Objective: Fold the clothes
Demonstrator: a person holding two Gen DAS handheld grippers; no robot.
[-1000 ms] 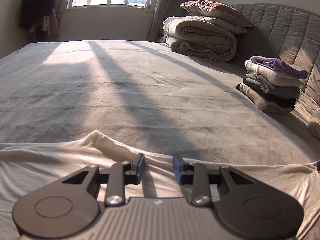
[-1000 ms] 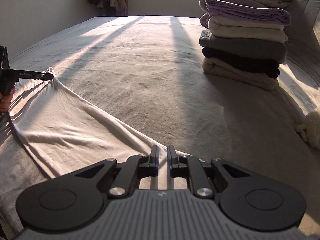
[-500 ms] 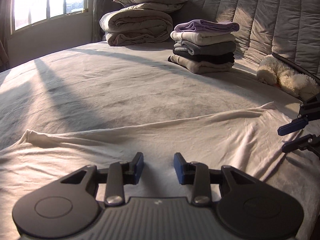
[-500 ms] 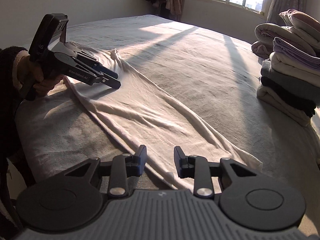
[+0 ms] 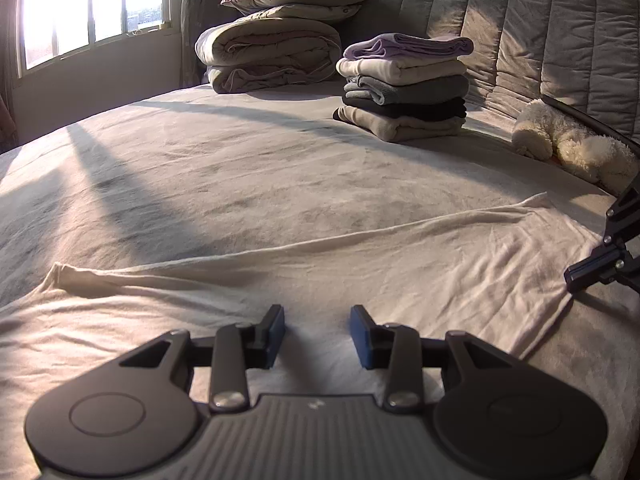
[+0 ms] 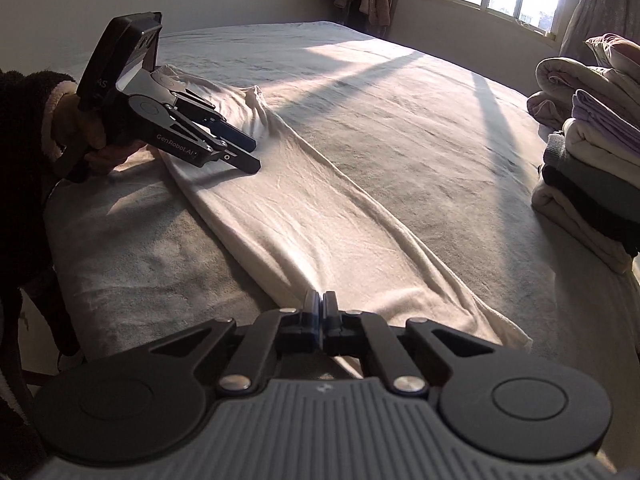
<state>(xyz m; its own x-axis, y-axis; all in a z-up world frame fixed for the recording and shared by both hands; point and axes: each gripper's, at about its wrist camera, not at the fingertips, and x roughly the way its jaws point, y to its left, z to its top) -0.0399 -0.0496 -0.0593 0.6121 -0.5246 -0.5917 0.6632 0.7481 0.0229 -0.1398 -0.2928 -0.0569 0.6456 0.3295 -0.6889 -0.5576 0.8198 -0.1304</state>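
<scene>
In the left wrist view, the left gripper (image 5: 317, 334) hangs low over a long cream cotton garment (image 5: 360, 280) spread in a band across the grey bedsheet (image 5: 240, 168); its blue-padded fingers (image 5: 275, 330) stand apart with only cloth lying flat beneath them, nothing pinched. The right gripper (image 5: 576, 274) shows at the right edge, its tips down on the garment's end. Behind, a stack of folded clothes (image 5: 404, 88) in lilac, cream, grey, black and beige sits near the quilted headboard (image 5: 540, 32), so several pieces look finished while this one appears barely started, flat and with one long ridge running along it. In the right wrist view, the right gripper (image 6: 320, 316) has its jaws pressed together, apparently on the garment's near end, where creases gather toward the pads. The left gripper (image 6: 240, 152), in a hand (image 6: 84, 136) with a dark fleecy sleeve, hovers just above the far end. The garment lies near the bed's near edge, and the wide bare sheet beyond offers ample room for folding it over.
</scene>
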